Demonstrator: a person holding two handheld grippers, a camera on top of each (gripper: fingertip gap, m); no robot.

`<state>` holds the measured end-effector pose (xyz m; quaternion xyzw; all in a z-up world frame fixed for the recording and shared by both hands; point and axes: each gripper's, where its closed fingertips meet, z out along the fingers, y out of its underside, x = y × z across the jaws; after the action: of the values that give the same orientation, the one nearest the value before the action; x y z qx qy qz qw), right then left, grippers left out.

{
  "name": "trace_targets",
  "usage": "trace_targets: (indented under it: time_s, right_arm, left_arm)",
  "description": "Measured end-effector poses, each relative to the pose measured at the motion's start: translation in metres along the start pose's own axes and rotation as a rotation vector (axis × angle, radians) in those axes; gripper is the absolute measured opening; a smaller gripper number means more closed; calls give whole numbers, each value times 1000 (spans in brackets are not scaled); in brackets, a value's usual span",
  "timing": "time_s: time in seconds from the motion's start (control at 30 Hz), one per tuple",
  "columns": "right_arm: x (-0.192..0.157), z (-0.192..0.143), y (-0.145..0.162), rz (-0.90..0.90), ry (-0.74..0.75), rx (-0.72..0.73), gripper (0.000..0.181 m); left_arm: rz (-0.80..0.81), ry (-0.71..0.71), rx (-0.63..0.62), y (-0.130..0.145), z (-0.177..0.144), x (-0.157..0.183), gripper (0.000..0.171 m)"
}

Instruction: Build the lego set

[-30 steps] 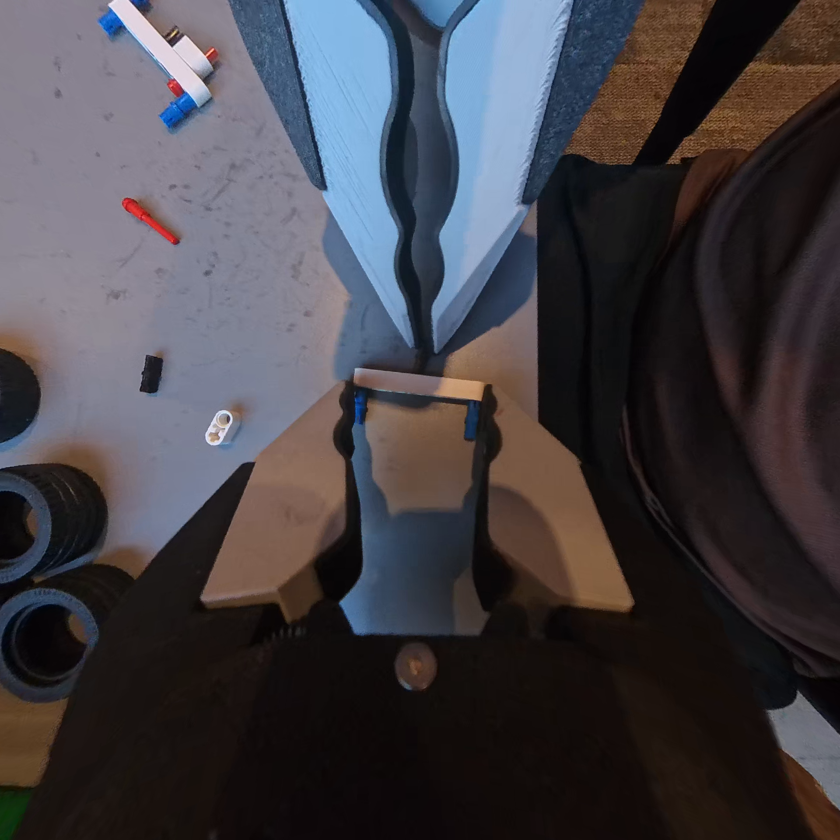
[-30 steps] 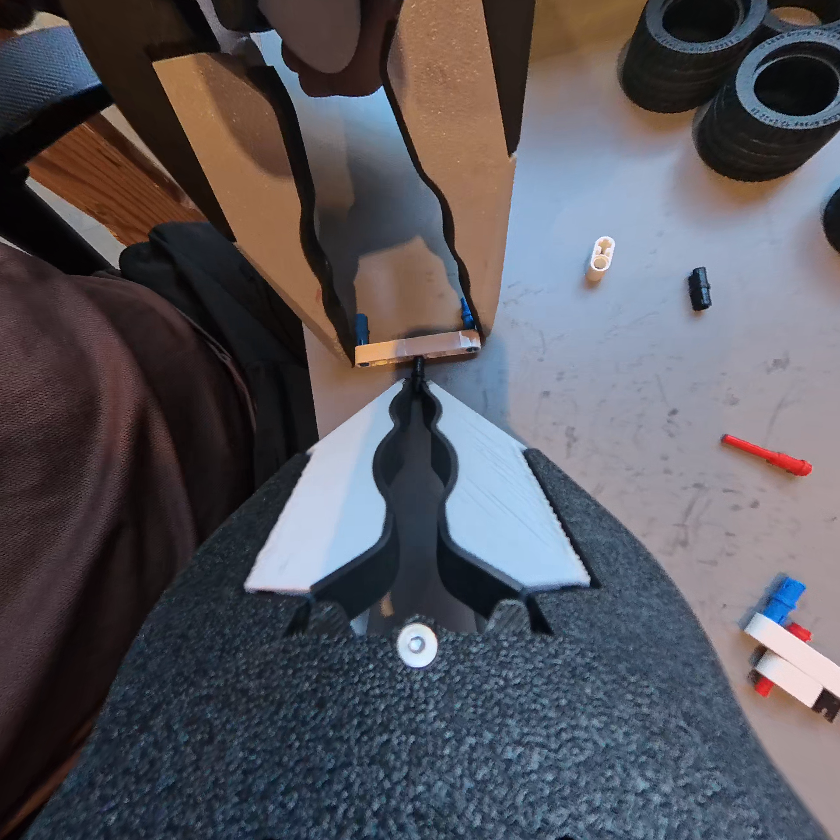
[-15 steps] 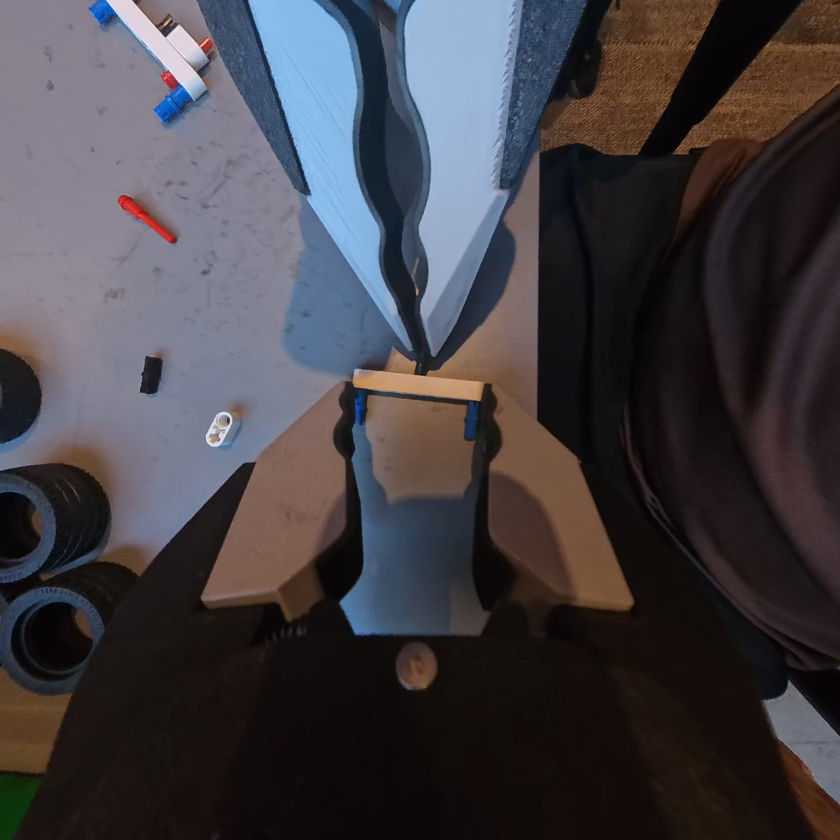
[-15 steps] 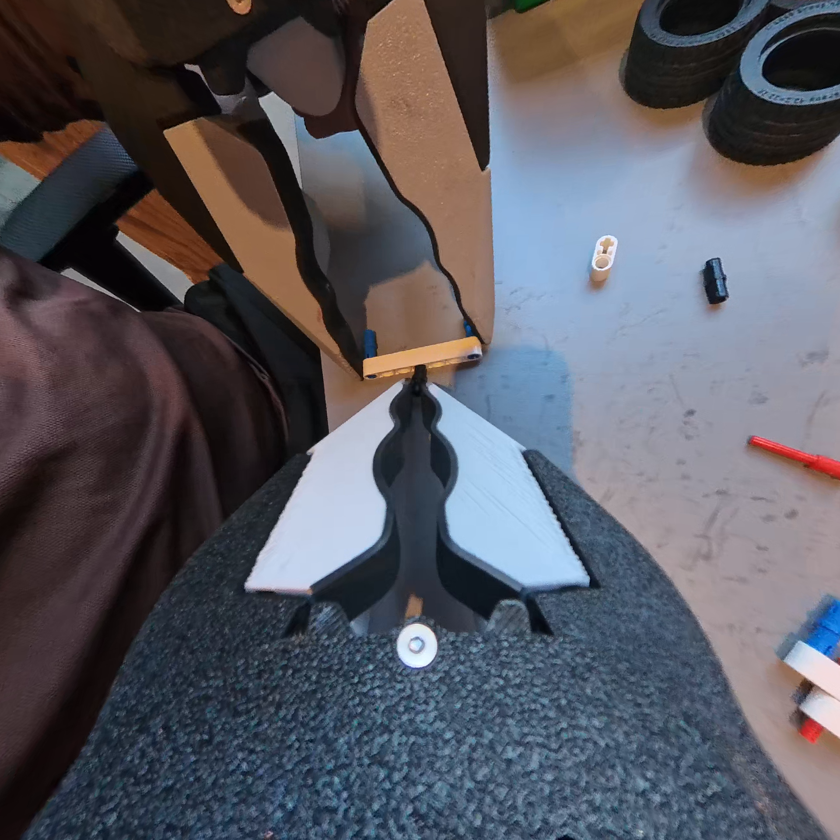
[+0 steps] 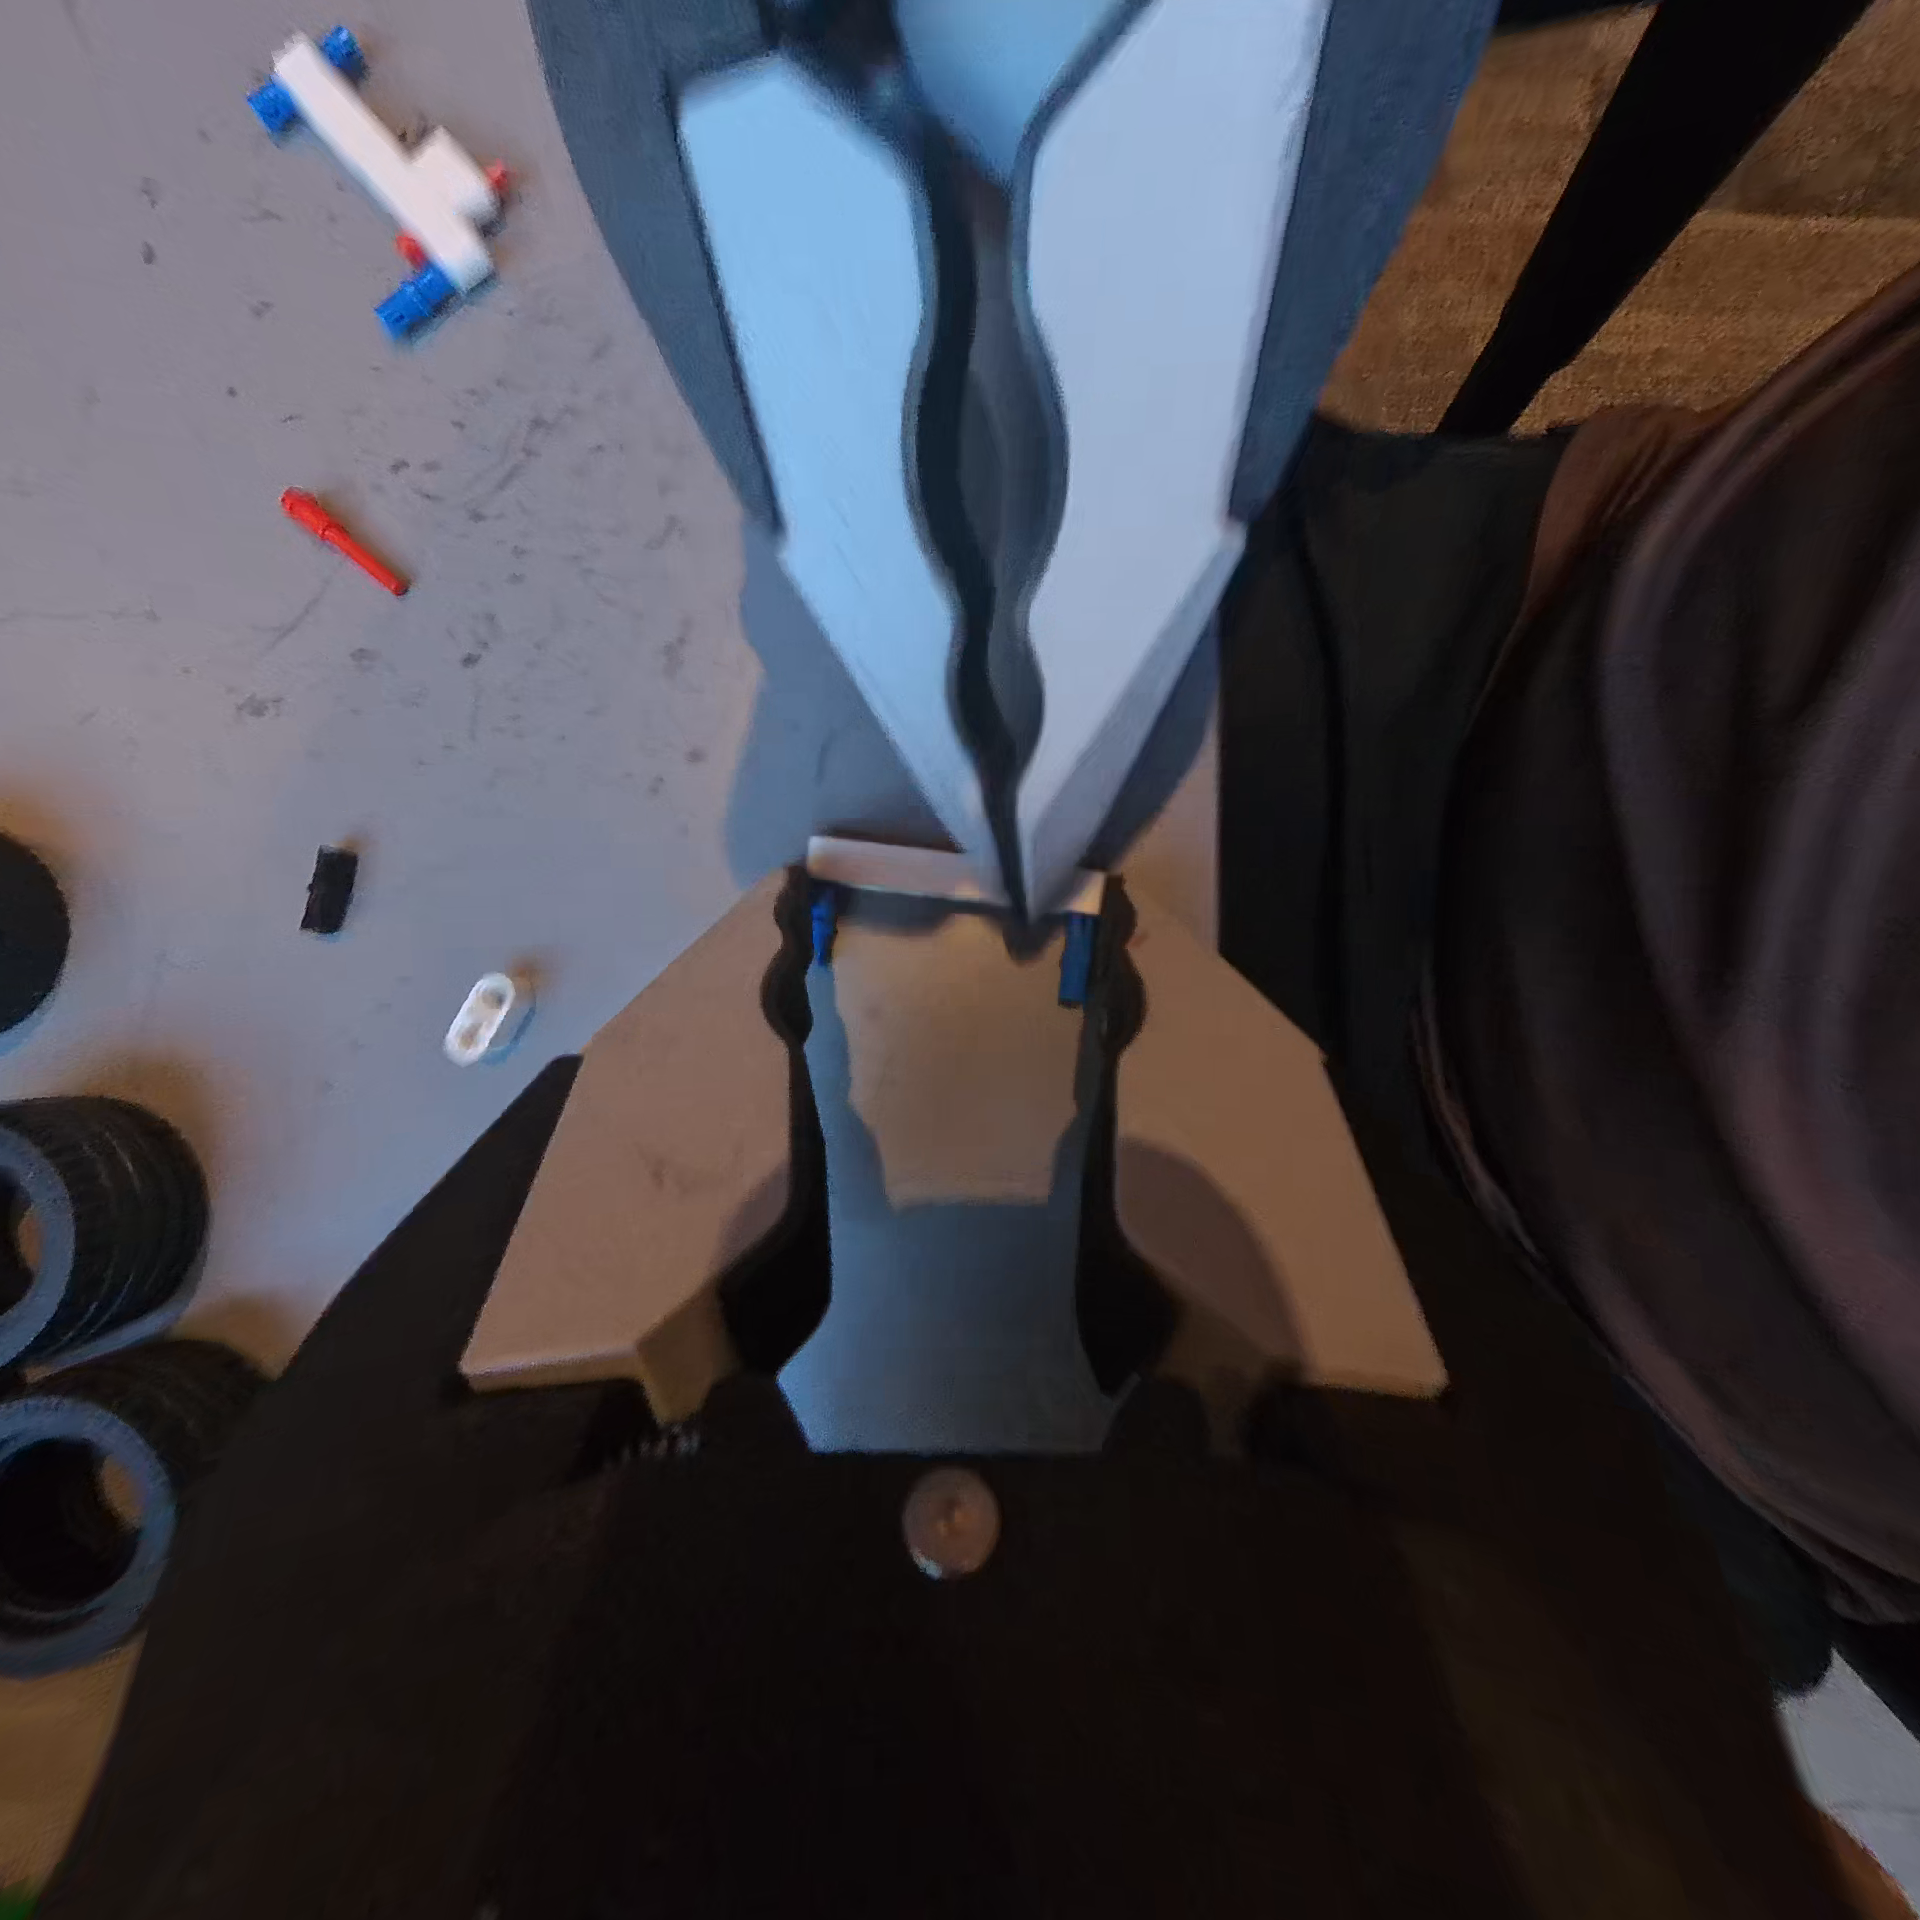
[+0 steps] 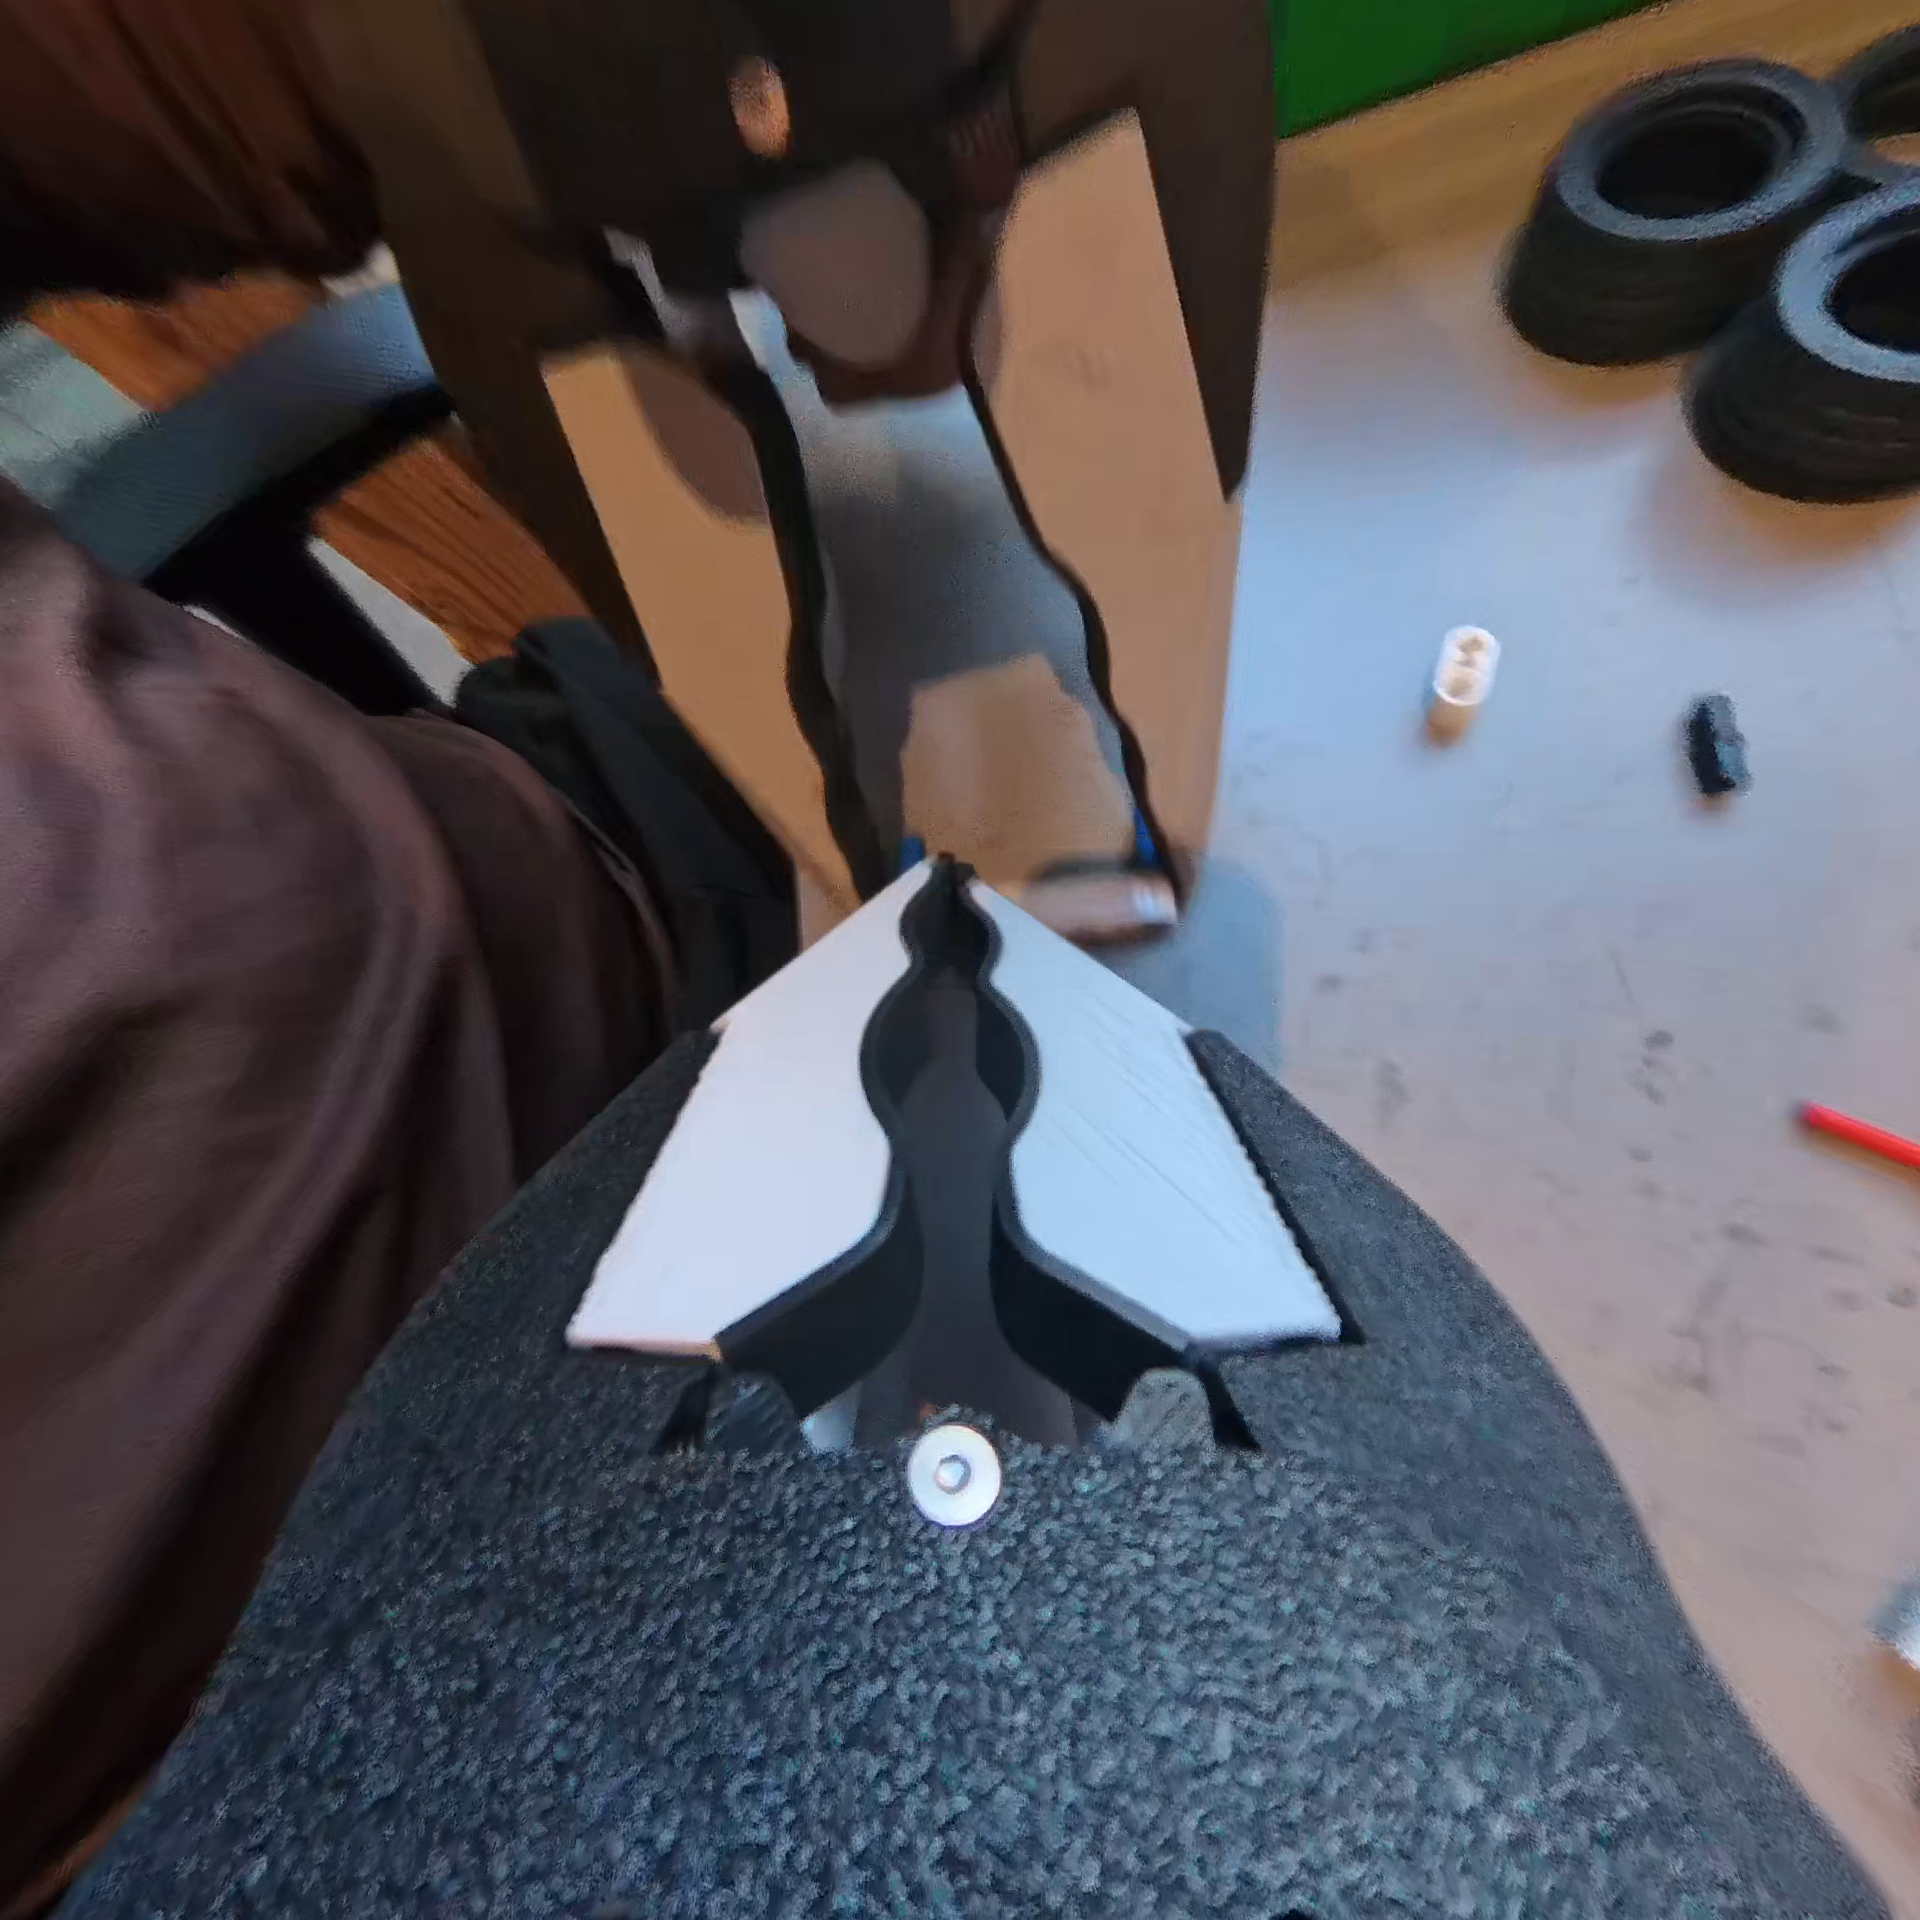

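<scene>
A white beam (image 5: 894, 864) with two blue pins is held across the left gripper (image 5: 951, 914); the right gripper (image 6: 943, 868), pinched narrow, touches it. Left of the beam, three tyres (image 5: 99, 1226) are seen on the counter (image 5: 520, 675).

Left gripper (image 5: 951, 914) and right gripper (image 5: 1013, 894) meet tip to tip near the table (image 5: 520, 675) edge, with the beam (image 5: 883, 868) spanning the left one's fingertips – a person's lap sits just right of them in the left wrist view. Off to the left lie a small connector (image 5: 480, 1018), a pin (image 5: 328, 889), an axle (image 5: 343, 540) and, farthest out, a part-built assembly (image 5: 384, 177) – tyres (image 5: 94, 1351) stack at the near left edge
</scene>
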<state>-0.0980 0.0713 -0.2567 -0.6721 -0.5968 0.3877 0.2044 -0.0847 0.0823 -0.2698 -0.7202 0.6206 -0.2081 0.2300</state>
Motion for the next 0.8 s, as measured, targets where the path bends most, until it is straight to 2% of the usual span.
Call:
trace_targets:
  time_s: [0.03, 0.13, 0.23, 0.4, 0.53, 0.67, 0.8]
  right_arm:
    - [-2, 4, -2, -4, -4, -4, 0]
    - [9, 6, 4, -21, 76, -44, 0]
    - [18, -7, -4, 55, 61, 46, 0]
    - [45, -28, -7, 87, 149, 119, 0]
    - [37, -52, 1, 61, 159, 167, 1]
    - [41, -61, 2, 50, 180, 179, 7]
    - [34, -59, 3, 24, 157, 175, 8]
  left_arm:
    - [12, 14, 33, -7, 5, 5, 53]
    - [31, 11, 12, -12, 9, 7, 53]
    - [0, 2, 49, -9, 6, -4, 54]
    - [-7, -7, 62, -9, 6, -7, 54]
    - [-38, -31, 110, -7, 4, -12, 53]
    - [-83, -59, 174, -7, 2, -20, 54]
    - [-107, -98, 161, -1, 0, -21, 74]
